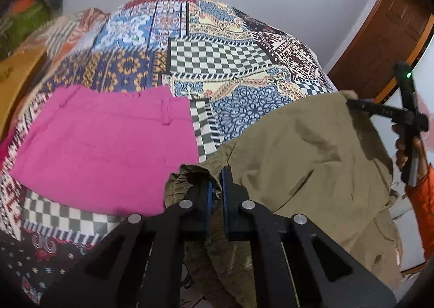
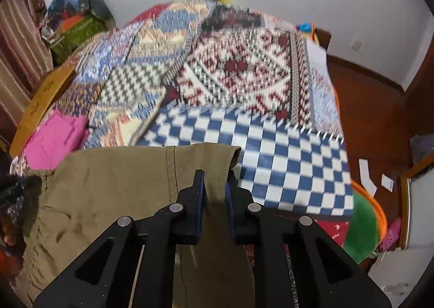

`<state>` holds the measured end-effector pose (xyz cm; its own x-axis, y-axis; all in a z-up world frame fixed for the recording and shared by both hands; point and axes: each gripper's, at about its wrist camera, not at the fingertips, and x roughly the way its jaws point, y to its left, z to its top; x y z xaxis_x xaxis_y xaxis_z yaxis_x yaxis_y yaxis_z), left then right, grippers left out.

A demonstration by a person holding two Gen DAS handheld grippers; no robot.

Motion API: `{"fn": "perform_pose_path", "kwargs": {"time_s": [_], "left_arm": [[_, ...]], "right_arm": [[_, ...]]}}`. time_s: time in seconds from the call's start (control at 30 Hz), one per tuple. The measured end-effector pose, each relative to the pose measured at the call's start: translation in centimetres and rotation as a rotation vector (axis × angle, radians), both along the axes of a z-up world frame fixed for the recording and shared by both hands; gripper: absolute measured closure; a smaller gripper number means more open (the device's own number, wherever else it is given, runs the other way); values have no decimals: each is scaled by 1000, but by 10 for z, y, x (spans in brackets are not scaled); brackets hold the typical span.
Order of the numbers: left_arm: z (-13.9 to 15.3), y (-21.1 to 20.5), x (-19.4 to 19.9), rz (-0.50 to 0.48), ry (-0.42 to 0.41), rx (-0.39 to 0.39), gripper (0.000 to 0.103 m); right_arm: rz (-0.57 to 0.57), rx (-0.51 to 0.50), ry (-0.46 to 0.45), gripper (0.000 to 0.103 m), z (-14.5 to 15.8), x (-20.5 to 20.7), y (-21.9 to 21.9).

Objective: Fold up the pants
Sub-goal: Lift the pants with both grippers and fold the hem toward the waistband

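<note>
Your left claw (image 1: 215, 180) is clenched on a bunched edge of the khaki pants (image 1: 306, 150), and your right claw (image 2: 214, 186) is clamped on a strip of the same pants' far edge (image 2: 116, 172). The pants lie spread across the near edge of the bed's patchwork quilt (image 1: 217, 55). Just beside them, to the left, sits a folded pink garment (image 1: 108, 145).

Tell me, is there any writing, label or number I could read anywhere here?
None can be read.
Curved yellow wooden board: dark marks, too blurred to read.
Khaki cotton pants: no label in view.
Folded pink cotton garment: no label in view.
</note>
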<state>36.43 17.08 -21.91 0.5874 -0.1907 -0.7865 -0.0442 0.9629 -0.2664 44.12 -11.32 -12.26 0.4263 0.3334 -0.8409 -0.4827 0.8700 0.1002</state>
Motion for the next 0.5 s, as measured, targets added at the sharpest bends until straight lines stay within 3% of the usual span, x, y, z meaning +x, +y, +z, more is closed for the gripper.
{"fn": "perform_pose_path", "kwargs": {"time_s": [0.17,0.5], "left_arm": [[20,2,7,28,-41,49,98],[81,4,2,22,-178,43,98]], "right_arm": [[-14,30,-69,91,26,-4,5],[-60,95,-207,91,83,-18,-1]]}}
